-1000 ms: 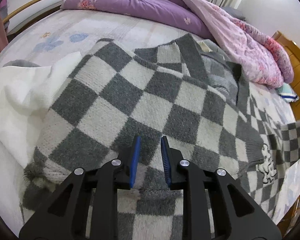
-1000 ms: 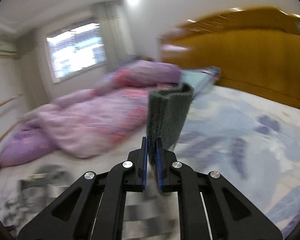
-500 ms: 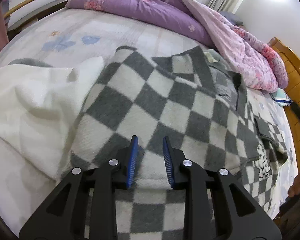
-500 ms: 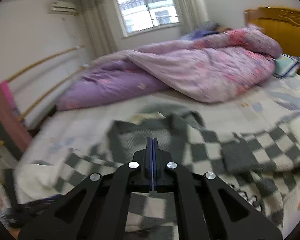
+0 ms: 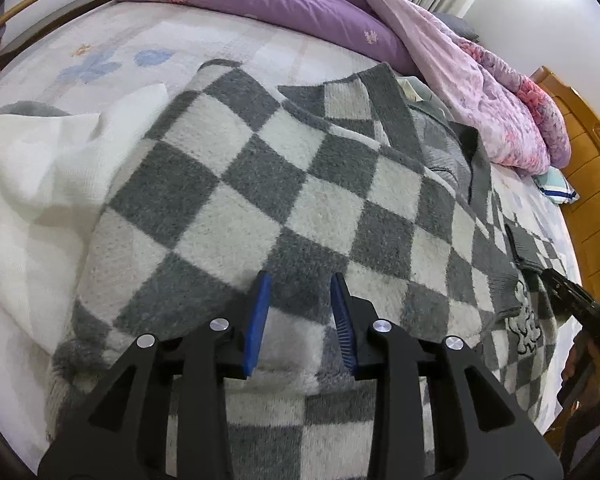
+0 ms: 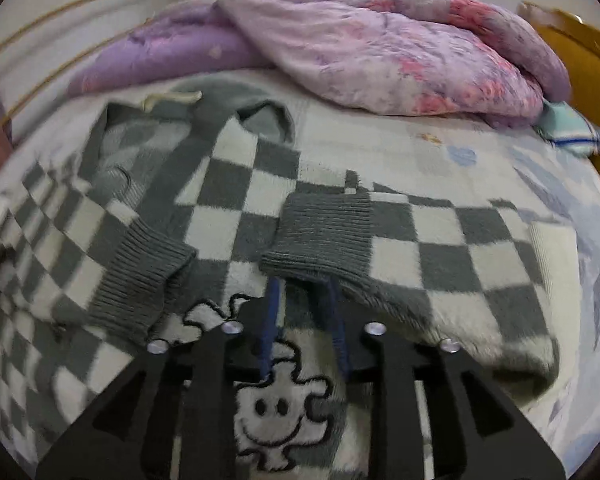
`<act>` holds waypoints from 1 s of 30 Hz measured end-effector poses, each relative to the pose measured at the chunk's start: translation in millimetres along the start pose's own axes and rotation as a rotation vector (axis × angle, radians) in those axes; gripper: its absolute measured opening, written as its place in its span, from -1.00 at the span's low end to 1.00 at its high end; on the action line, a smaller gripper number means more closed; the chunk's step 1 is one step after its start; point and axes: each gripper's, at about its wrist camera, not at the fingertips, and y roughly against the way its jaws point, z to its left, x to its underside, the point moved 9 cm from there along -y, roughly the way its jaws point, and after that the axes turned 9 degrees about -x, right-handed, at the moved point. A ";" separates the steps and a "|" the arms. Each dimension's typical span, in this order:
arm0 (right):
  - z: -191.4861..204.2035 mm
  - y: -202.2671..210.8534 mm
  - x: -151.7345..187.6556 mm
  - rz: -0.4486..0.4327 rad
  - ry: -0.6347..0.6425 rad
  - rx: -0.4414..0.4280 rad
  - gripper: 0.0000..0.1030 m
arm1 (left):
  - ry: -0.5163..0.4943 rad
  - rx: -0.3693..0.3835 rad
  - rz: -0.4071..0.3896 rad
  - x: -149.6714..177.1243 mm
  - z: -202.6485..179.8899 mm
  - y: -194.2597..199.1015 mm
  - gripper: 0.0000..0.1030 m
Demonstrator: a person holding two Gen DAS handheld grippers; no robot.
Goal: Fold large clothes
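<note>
A large grey-and-white checkered sweater lies spread on the bed, both sleeves folded across its body. My left gripper is open and empty, just above the sweater's near edge. My right gripper is open, its fingertips partly under the grey ribbed cuff of the right sleeve, which lies on the sweater. The other cuff lies to its left. A white cartoon patch shows between the gripper arms. The right gripper also shows at the right edge of the left wrist view.
A white garment lies left of the sweater. A purple and pink quilt is heaped along the far side of the bed. A wooden headboard and a small pillow are at the right. The sheet is pale with blue flowers.
My right gripper carried the sleeve cuff over the sweater, swung left, and has opened, leaving the cuff lying on the body. My left gripper shifted slightly and stays open.
</note>
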 end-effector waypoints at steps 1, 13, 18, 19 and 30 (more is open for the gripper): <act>-0.3 -4.3 1.0 0.007 0.014 0.002 -0.44 | -0.002 -0.003 0.001 -0.7 -0.5 -0.8 -0.38; -15.5 -45.3 -8.1 0.118 0.273 0.250 -0.10 | -0.014 0.007 0.007 -1.3 -0.2 -0.7 -0.35; -29.0 -33.0 -23.5 0.032 0.096 0.168 -0.80 | -0.013 0.021 0.007 -1.6 -0.5 1.7 -0.35; -30.2 -20.5 -30.6 -0.020 0.031 0.144 -0.81 | -0.013 0.025 0.004 -2.6 0.3 3.5 -0.35; 138.1 89.7 -128.6 -0.355 -0.209 -0.391 -0.82 | 0.025 0.042 -0.068 -24.2 24.9 40.1 -0.35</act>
